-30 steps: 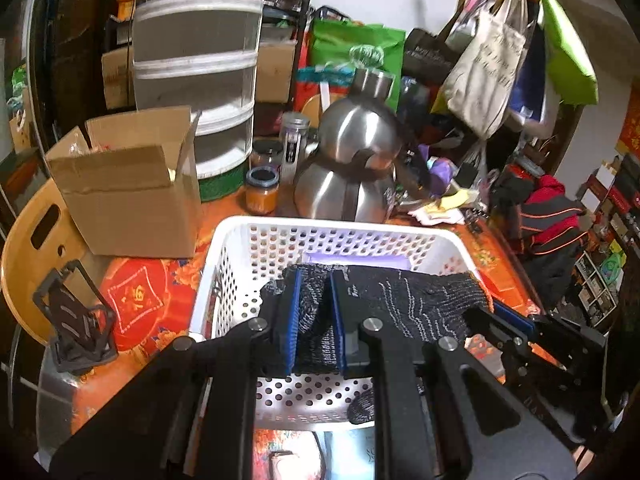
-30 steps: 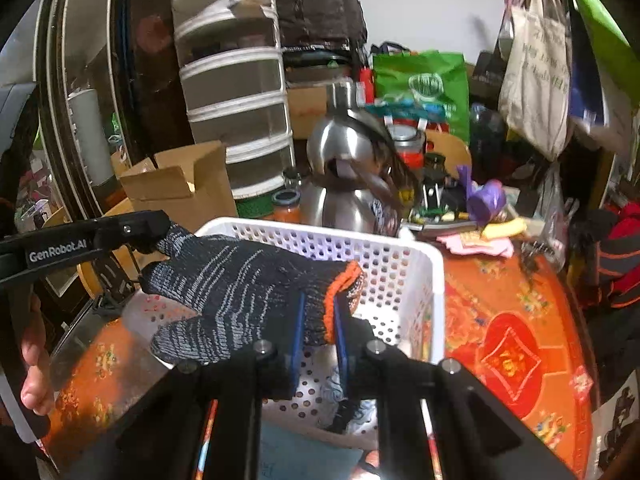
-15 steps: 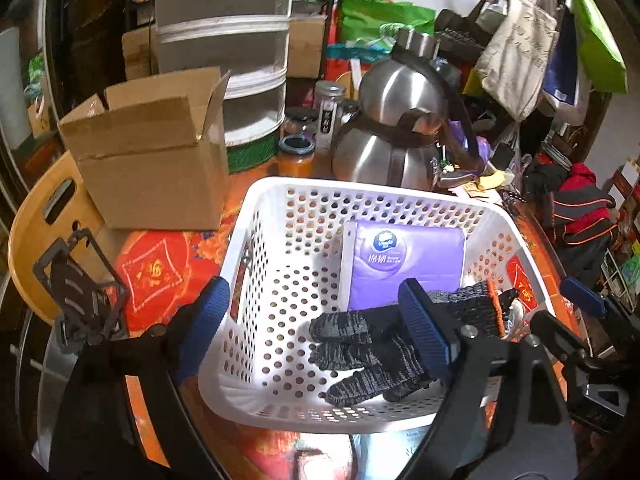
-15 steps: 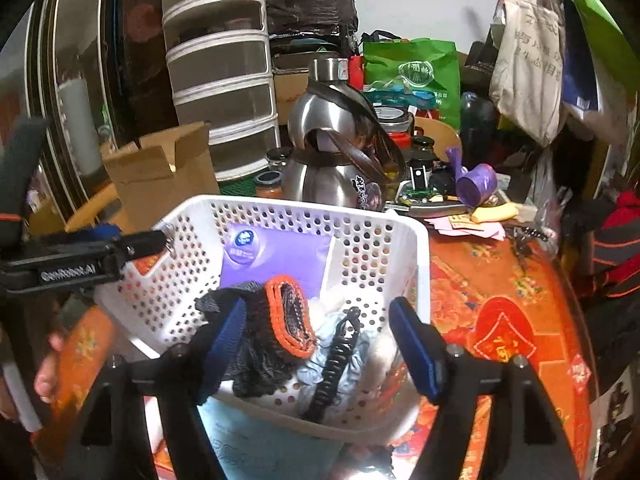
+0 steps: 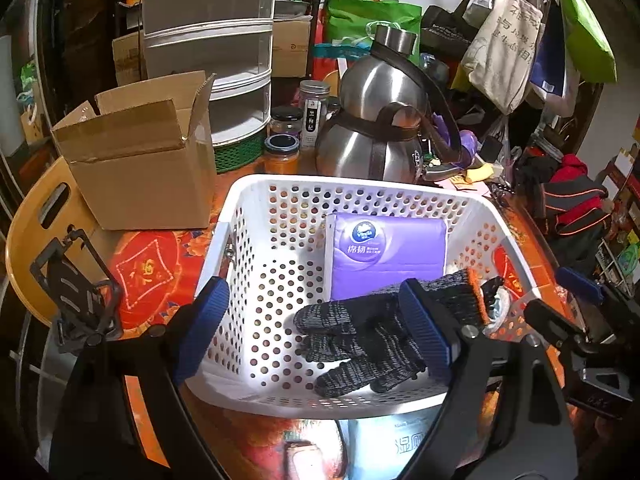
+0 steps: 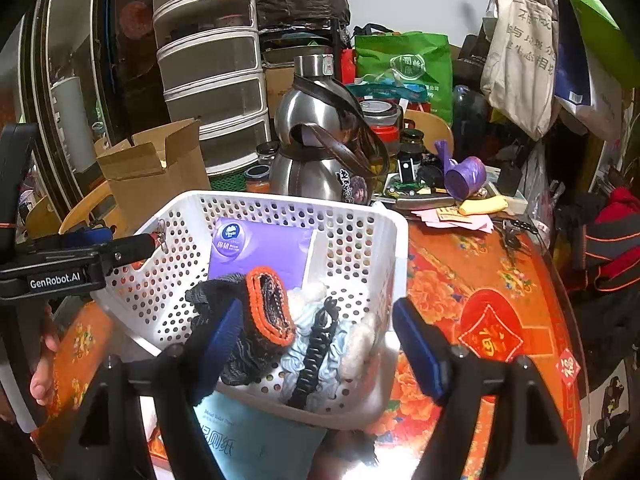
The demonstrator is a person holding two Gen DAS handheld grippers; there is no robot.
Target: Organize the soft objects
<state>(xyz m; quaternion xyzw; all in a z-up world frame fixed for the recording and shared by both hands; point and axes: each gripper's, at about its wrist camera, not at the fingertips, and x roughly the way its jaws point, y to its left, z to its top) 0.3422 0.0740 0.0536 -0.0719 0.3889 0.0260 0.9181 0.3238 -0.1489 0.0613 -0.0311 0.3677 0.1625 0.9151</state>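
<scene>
**Glove down in basket, both tools wide and empty**

Left tool point(image 5: 320, 330) spread wide, nothing between the blue pads; right tool point(image 6: 320, 340) likewise wide and empty-handed. Both just opened, per the earlier views, with the glove let go.

Dark grey knitted glove with an orange cuff point(image 5: 372, 332) lying loose on the floor of the white perforated plastic basket point(image 5: 256, 240), directly ahead of the left tool and partly behind its right-hand pad. Cuff end resting against the flat purple tissue pack point(image 5: 388, 252) standing further ahead at the back of the basket. From the right tool, cuff seen just beyond the left-hand pad, beside a heap of pale blue ruffled fabric and a black coiled tie point(image 6: 316, 344).

Risks from here, as judgement only:
- Snagging of the knit on the left tool's right-hand pad during withdrawal, given how close pad and glove sit; likely result, glove dragged back over the rim.
- Nudging of the light basket along the red-patterned bench point(image 6: 480, 300), since both tools straddle its near wall.
- Clash between the two tools, close together at the basket's right side.

Steel kettle point(image 5: 372, 128) and open cardboard box point(image 5: 136, 152) well beyond the basket, out of the way.
</scene>
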